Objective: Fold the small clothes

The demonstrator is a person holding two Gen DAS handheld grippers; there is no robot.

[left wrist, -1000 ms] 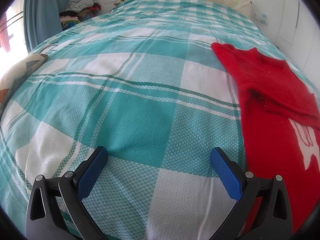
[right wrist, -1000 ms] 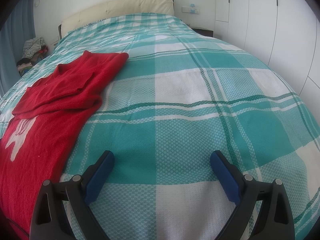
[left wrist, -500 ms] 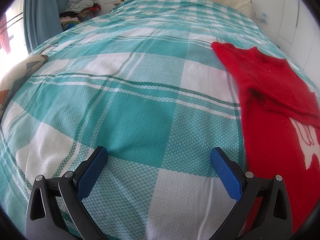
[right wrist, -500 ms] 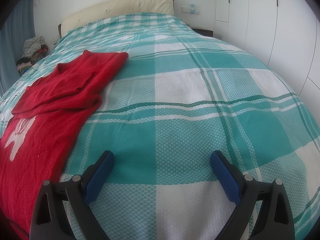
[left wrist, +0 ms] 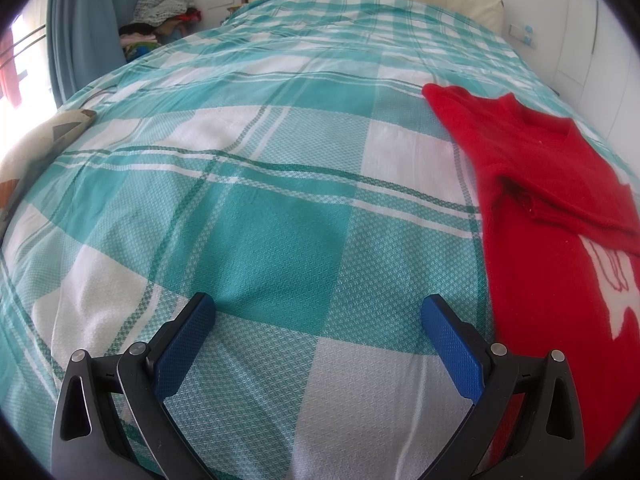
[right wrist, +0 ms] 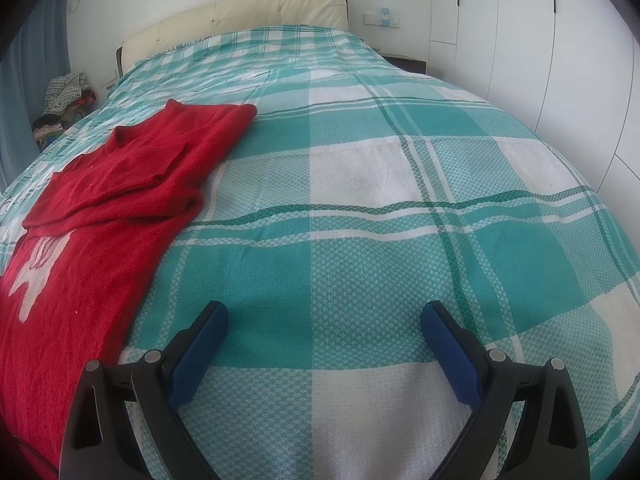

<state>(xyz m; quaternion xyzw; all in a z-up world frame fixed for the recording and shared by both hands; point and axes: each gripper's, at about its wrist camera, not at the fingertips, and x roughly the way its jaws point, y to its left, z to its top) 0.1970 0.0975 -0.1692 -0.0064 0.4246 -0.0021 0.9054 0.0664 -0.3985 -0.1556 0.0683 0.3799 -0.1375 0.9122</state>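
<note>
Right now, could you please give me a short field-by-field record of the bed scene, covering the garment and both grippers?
surface: bed with a teal and white checked cover
garment: red sweater with a white motif, lying flat on the cover
garment state: both sleeves folded across the chest, body not yet folded
left gripper: open, empty, over bare cover with the sweater to its right
right gripper: open, empty, over bare cover with the sweater to its left
background: cream headboard, pile of clothes beside the bed
</note>
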